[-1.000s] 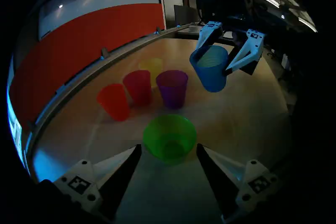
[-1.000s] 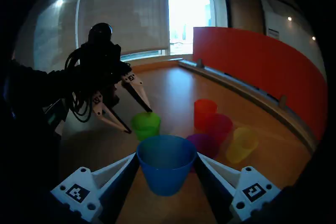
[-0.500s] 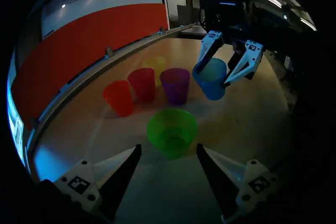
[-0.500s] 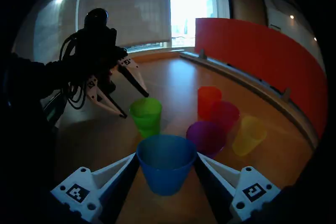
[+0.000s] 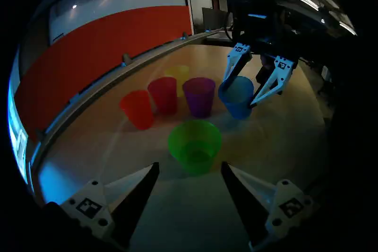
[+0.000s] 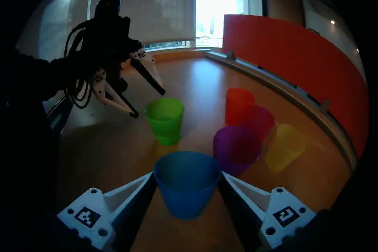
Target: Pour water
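Observation:
In the right gripper view, my right gripper [image 6: 187, 176] is shut on a blue cup [image 6: 186, 193], which it holds upright. The left gripper view shows that blue cup [image 5: 235, 101] low over the wooden table [image 5: 283, 129], beside a purple cup [image 5: 199, 96]; whether it touches the table I cannot tell. A green cup [image 5: 194, 145] stands just ahead of my left gripper [image 5: 189, 167], whose fingers are open and apart from it. From the right gripper view, the green cup [image 6: 164, 120] stands near the open left gripper [image 6: 149, 104].
A magenta cup [image 5: 164, 94], an orange cup [image 5: 138, 108] and a yellow cup [image 5: 177, 73] stand in a cluster behind the purple one. A red wall panel [image 5: 94, 44] runs along the table's far edge. A person's dark sleeve [image 6: 33, 86] holds the left gripper.
The right gripper has brought the blue cup down and closer to the purple cup. The left gripper and the green cup have hardly shifted.

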### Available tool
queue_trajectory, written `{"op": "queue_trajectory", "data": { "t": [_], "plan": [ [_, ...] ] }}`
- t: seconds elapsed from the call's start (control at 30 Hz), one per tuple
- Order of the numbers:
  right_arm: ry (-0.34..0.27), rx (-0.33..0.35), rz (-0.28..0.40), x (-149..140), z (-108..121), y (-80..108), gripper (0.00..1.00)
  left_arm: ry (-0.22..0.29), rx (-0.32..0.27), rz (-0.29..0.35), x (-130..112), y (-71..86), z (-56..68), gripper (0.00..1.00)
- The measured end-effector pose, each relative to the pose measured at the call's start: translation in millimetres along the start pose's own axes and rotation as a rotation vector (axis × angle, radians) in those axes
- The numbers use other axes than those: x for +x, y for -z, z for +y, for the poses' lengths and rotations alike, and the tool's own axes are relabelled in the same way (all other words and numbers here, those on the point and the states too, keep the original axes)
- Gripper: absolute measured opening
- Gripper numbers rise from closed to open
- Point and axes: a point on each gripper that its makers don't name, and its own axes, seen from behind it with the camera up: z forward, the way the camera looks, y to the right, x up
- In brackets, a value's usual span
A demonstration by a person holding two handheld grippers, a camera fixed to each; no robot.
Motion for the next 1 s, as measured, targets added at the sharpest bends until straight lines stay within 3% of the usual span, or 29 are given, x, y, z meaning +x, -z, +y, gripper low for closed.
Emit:
{"op": "queue_trajectory", "data": {
  "t": [0.4, 1.0],
  "plan": [
    [0.001, 0.004, -0.003, -6, -1, -2.1, 0.91, 0.009, 0.013, 0.007, -1, 7.9, -2.6, 0.97],
    [0.018, -0.030, -0.053, -23, 2, 14.1, 0.93, -0.004, 0.011, 0.007, -1, 8.5, 3.4, 0.97]
  ]
}}
